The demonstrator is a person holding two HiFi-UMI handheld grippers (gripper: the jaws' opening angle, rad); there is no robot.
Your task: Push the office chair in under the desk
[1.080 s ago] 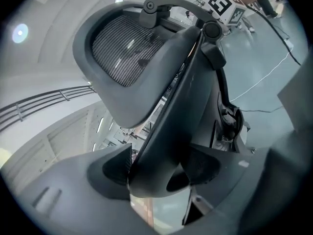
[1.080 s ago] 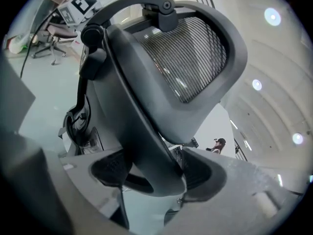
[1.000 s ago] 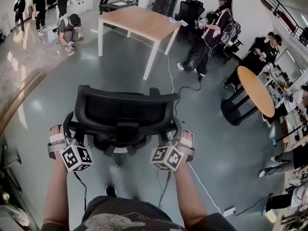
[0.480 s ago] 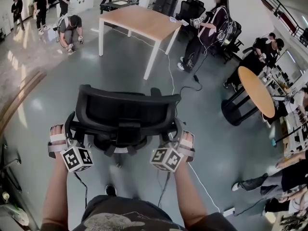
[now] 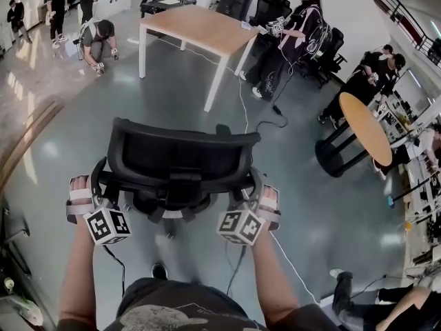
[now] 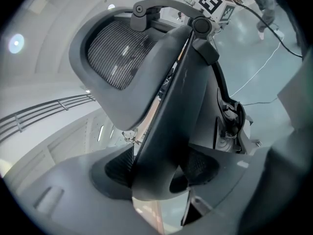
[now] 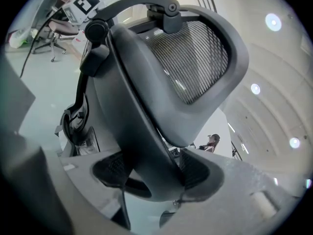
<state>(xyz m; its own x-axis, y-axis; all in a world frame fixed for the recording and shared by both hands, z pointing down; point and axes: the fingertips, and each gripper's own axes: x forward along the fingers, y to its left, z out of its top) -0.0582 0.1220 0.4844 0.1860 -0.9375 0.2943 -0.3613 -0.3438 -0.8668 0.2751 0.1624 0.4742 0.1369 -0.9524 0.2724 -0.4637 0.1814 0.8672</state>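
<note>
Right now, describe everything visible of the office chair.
The office chair is black, with a curved plastic back frame and a mesh headrest on a bracket. It stands upright on the grey floor, back toward the person, well short of the wooden desk. The left claw and right claw clamp its back frame's sides; their jaws have just been closing on it.

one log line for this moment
left gripper: jaws just closing, gripping office chair back, left side | right gripper: same, right side | desk: ahead, chair not under
</note>
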